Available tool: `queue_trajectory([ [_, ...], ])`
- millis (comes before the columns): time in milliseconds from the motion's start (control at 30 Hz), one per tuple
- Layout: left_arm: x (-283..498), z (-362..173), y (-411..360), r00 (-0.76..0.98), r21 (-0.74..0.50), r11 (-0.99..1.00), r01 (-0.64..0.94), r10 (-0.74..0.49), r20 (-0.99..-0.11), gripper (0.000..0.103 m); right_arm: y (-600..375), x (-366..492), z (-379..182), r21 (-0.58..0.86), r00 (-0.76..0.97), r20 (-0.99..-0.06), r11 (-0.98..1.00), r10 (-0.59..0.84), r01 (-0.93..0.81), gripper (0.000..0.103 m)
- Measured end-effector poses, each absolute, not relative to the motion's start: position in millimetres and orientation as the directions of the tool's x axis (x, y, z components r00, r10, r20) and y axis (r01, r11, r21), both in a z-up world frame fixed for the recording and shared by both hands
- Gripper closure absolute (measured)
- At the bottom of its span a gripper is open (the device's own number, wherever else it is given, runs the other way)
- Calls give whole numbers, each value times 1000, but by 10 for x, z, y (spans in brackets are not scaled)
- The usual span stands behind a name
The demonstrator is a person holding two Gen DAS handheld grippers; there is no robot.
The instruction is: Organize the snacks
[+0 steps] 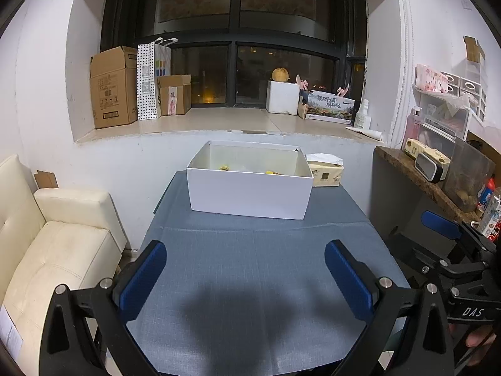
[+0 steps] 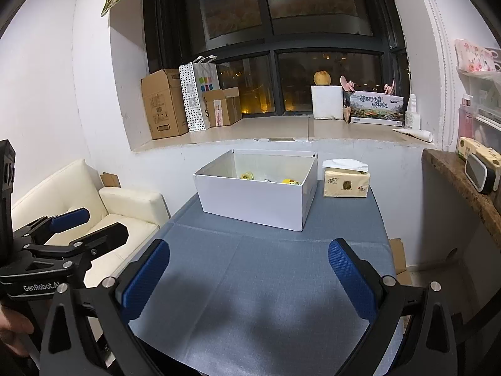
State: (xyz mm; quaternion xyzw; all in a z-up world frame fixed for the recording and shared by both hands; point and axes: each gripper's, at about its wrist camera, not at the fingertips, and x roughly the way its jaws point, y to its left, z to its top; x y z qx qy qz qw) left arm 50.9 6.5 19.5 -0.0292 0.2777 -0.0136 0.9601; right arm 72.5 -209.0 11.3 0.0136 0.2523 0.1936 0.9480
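A white open box (image 1: 247,195) (image 2: 253,202) stands at the far end of the table with the grey-blue cloth (image 1: 250,275) (image 2: 266,282). Yellow snack packets (image 2: 247,175) (image 1: 272,172) lie inside it, mostly hidden by its walls. My left gripper (image 1: 245,260) is open and empty, held above the near part of the table. My right gripper (image 2: 249,261) is also open and empty, beside it to the right. Each gripper shows at the edge of the other's view: the right (image 1: 444,228) and the left (image 2: 87,225).
A tissue pack (image 1: 325,174) (image 2: 346,181) sits right of the box. A cream sofa (image 1: 56,250) (image 2: 125,213) stands left of the table, a cluttered counter (image 1: 432,175) to the right. The windowsill (image 2: 281,128) behind holds cardboard boxes and a bag.
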Motion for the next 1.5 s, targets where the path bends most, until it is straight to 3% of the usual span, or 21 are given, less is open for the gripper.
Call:
queue_trajectory([
  [1500,509,154,42,835,-64,998,26,-57,-547,0,-2115,732,74,126,790,-480,922,380,-367,0],
])
